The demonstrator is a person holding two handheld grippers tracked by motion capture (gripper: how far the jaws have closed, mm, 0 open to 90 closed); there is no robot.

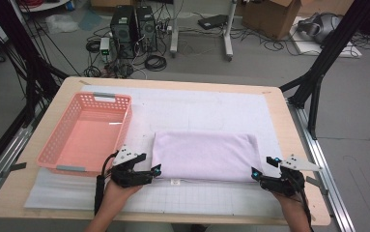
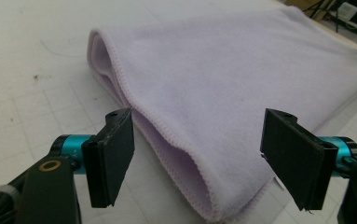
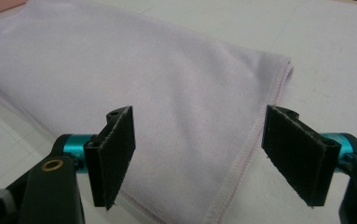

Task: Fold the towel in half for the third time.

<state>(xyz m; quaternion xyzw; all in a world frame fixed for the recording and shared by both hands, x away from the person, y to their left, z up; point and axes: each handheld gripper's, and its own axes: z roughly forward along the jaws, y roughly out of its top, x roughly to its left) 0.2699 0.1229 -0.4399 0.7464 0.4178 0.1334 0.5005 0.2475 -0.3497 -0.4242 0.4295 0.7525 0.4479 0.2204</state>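
Observation:
A folded lilac towel (image 1: 204, 154) lies flat on the white grid mat (image 1: 197, 199) in the middle of the table. My left gripper (image 1: 151, 163) sits at the towel's near left corner, open. In the left gripper view the towel's layered, stitched corner (image 2: 185, 154) lies between the two black pads (image 2: 113, 156), which stand well apart from it. My right gripper (image 1: 263, 167) sits at the near right corner, also open. In the right gripper view the hemmed edge of the towel (image 3: 246, 154) runs between its wide-set pads (image 3: 115, 154) without touching them.
A pink plastic basket (image 1: 57, 141) stands empty on the left of the table, just beyond my left gripper. The wooden table edge (image 1: 289, 121) frames the mat. Cables, computer cases and boxes lie on the floor behind the table.

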